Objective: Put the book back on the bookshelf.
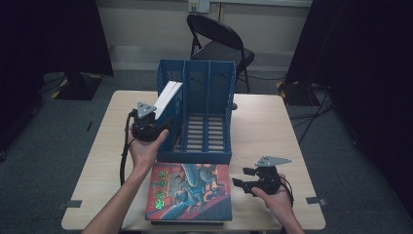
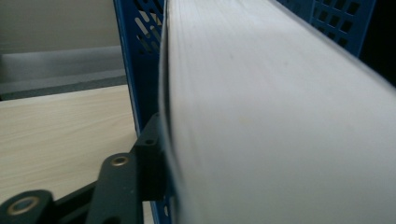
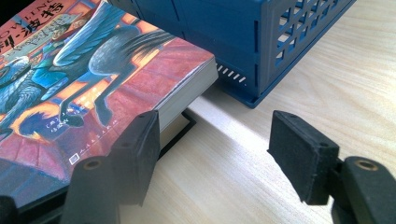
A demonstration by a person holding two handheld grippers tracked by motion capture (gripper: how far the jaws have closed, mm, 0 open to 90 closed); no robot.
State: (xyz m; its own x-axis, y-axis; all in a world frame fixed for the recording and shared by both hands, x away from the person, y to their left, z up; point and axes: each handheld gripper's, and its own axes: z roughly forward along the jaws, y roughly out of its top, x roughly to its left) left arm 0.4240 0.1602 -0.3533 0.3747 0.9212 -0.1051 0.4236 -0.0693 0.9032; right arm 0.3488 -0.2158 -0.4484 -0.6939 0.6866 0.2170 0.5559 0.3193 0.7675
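Note:
A white-edged book [image 1: 168,97] leans tilted in the left compartment of the blue file rack [image 1: 209,87]. My left gripper [image 1: 152,124] is at the book's lower end, at the rack's front left. In the left gripper view the page edge [image 2: 280,116] lies between the jaws. One pad [image 2: 149,158] lies against the cover and the other jaw is hidden. A colourful illustrated book [image 1: 190,192] lies flat at the table's front. My right gripper [image 1: 243,179] is open beside its right edge. Its left pad [image 3: 140,149] is at the book [image 3: 93,70] corner.
A thin dark book or board [image 3: 180,128] lies under the colourful one. The rack [image 3: 243,42] has two empty compartments to the right. A black folding chair [image 1: 219,39] stands behind the wooden table [image 1: 263,126]. Bare tabletop lies right of the rack.

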